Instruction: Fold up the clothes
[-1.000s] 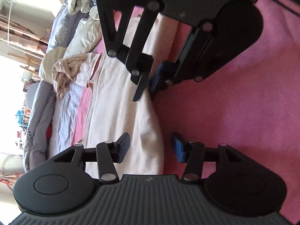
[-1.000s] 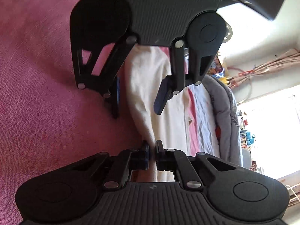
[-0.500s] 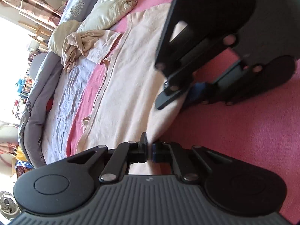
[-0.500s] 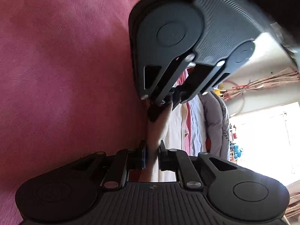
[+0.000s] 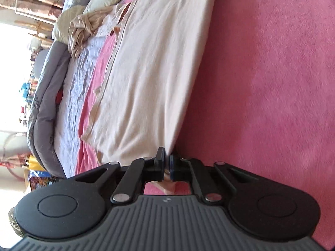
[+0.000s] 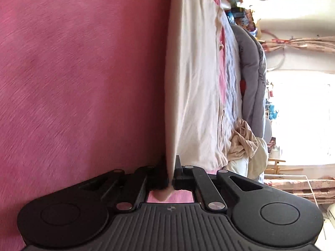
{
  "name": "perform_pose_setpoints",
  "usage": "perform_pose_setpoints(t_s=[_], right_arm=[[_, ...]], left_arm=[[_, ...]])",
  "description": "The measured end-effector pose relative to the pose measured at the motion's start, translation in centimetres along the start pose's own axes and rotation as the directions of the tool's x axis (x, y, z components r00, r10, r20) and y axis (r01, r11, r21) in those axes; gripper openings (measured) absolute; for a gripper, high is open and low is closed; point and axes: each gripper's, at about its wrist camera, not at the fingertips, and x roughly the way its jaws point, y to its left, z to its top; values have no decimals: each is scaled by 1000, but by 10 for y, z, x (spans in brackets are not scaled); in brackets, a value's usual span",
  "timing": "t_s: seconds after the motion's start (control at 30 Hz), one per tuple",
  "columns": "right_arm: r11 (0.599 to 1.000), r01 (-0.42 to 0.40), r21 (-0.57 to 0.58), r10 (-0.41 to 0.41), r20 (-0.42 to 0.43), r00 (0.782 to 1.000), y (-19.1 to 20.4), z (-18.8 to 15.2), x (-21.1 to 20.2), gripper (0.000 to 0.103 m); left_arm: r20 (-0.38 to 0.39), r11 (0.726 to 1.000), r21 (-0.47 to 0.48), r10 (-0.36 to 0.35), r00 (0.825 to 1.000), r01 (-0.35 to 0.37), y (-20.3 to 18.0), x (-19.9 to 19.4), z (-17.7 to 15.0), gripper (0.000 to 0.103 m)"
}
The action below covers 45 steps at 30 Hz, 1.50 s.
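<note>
Garment (image 5: 159,67) on blanket (image 5: 272,83) (clothes heap (image 5: 81,29) behind)

The cream garment (image 5: 150,67) runs past the top edge; its pinched edge hides between jaws.

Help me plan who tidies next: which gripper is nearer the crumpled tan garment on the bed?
Right, as far as I can judge. The right gripper pinches the cream garment with the crumpled tan garment close beside it; from the left gripper it lies far up the bed.
</note>
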Motion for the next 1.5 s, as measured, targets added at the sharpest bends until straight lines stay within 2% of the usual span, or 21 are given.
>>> perform_pose_setpoints(t_s=[0.2, 0.33, 0.43, 0.5, 0.53, 0.57, 0.67, 0.73, 0.77, 0.83, 0.93, 0.97, 1.0, 1.07, 1.13, 1.17, 1.27, 1.37, 1.5], right_arm=[[1000, -7, 19, 7, -6, 1000, -8, 17, 1, 6], [1000, -13, 15, 12, 7, 1000, -7, 28, 5, 6], [1000, -13, 16, 13, 13, 1000, -7, 31, 0, 7], [1000, -16, 10, 15, 25, 1000, -21, 18, 16, 7], [1000, -17, 7, 16, 31, 999, -30, 10, 26, 7], [1000, -15, 7, 15, 33, 999, -31, 10, 25, 7], [1000, -10, 10, 10, 35, 999, -33, 14, 24, 7], [1000, -8, 11, 8, 35, 999, -28, 18, 29, 7], [1000, -7, 11, 6, 34, 999, -28, 18, 30, 7], [1000, -5, 11, 5, 34, 999, -15, 18, 19, 7], [1000, -9, 10, 9, 33, 999, -10, 21, 8, 7], [1000, -10, 10, 9, 33, 999, -10, 21, 7, 7], [1000, -10, 11, 10, 34, 999, -9, 22, 6, 7], [1000, -12, 12, 11, 36, 999, -9, 22, 3, 7], [1000, -13, 12, 12, 38, 999, -9, 23, 1, 7], [1000, -13, 13, 13, 39, 999, -9, 23, 0, 7], [1000, -12, 16, 12, 48, 999, -10, 23, -1, 7], [1000, -12, 17, 11, 57, 998, -10, 22, -1, 7], [1000, -14, 11, 13, 71, 997, -8, 22, -5, 7]], left_arm=[[-56, 1000, -10, -25, 998, 24, 3, -5, -16, 3], [-122, 997, -9, -76, 990, 75, 0, -3, -31, 2], [-162, 994, -60, -95, 982, 86, 6, -5, -45, 2], [-188, 991, -103, -106, 977, 88, 12, -8, -53, 3], [-197, 987, -138, -109, 974, 82, 18, -11, -56, 13], [-200, 979, -187, -114, 973, 76, 25, -17, -59, 17], [-134, 930, -361, -131, 982, 75, 57, -36, -57, 17], [-46, 882, -463, -126, 991, 90, 80, -46, -44, 17], [21, 850, -513, -130, 991, 123, 92, -51, -36, 18], [159, 783, -581, -156, 975, 220, 107, -53, -15, 41], [315, 728, -588, -196, 929, 353, 108, -39, 26, 46], [336, 722, -582, -206, 919, 375, 105, -30, 39, 46], [333, 725, -575, -216, 918, 379, 100, -21, 50, 46], [295, 729, -574, -239, 925, 372, 86, 0, 64, 46], [245, 724, -582, -278, 929, 370, 73, 11, 61, 46], [214, 729, -582, -289, 933, 359, 66, 15, 55, 46], [206, 745, -578, -261, 943, 332, 54, 12, 18, 50], [166, 730, -605, -276, 947, 319, 55, 4, -16, 54], [86, 722, -631, -299, 950, 284, 56, -1, -53, 60]])
